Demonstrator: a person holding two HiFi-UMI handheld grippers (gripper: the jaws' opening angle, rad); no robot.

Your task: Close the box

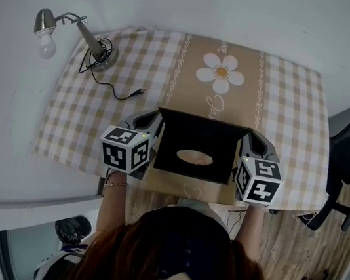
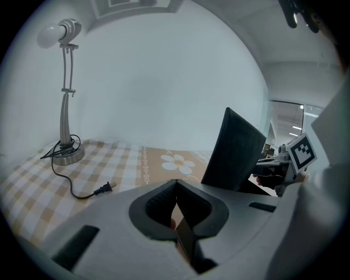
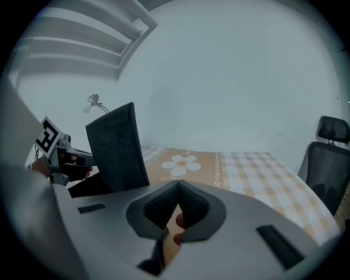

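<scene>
Cardboard, black inside and brown outside, the box sits at the near edge of the table. Its lid stands up along the far side, the opening faces upward, and the long axis runs left to right. It looks light and stiff but easily creased, so the lid's free top edge seems the place to press. The left gripper and right gripper each pinch a thin side wall. A lamp stands far left.
</scene>
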